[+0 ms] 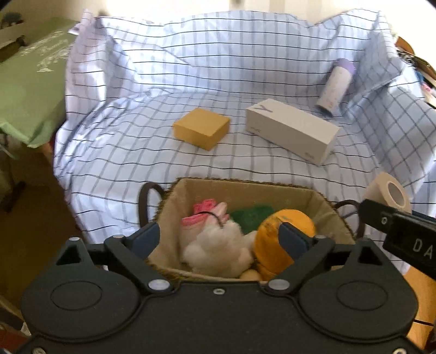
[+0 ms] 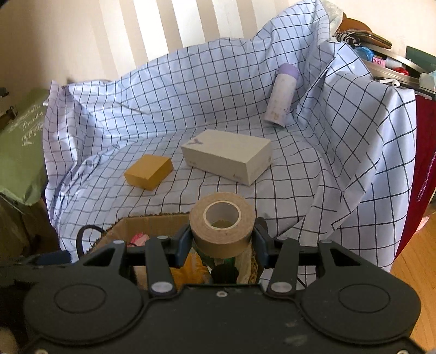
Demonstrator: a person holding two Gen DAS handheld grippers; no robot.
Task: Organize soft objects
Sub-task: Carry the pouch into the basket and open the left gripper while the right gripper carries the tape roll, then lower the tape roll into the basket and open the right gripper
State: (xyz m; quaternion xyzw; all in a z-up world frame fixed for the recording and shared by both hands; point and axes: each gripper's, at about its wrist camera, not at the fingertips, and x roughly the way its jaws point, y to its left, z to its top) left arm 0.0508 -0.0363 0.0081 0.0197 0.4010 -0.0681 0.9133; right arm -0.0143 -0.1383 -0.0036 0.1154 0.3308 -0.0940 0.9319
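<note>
Tape roll [image 1: 389,192] in the left wrist view sits at the tip of the right claw [image 1: 381,209], just right of the basket [image 1: 245,188]. Left claw [image 1: 220,237] hangs spread and unloaded over the basket's soft toys.

Right wrist view: right claw [image 2: 222,241] is clamped on the roll, bore axis pointing up toward the camera, basket directly below and slightly left. Lowering is judged the next move.

A blue-checked sheet [image 2: 190,89] drapes the surface and rises rumpled behind; pale vertical blinds [image 2: 163,24] (sunlit) hang beyond, with wooden floor [image 2: 417,258] at right.
</note>
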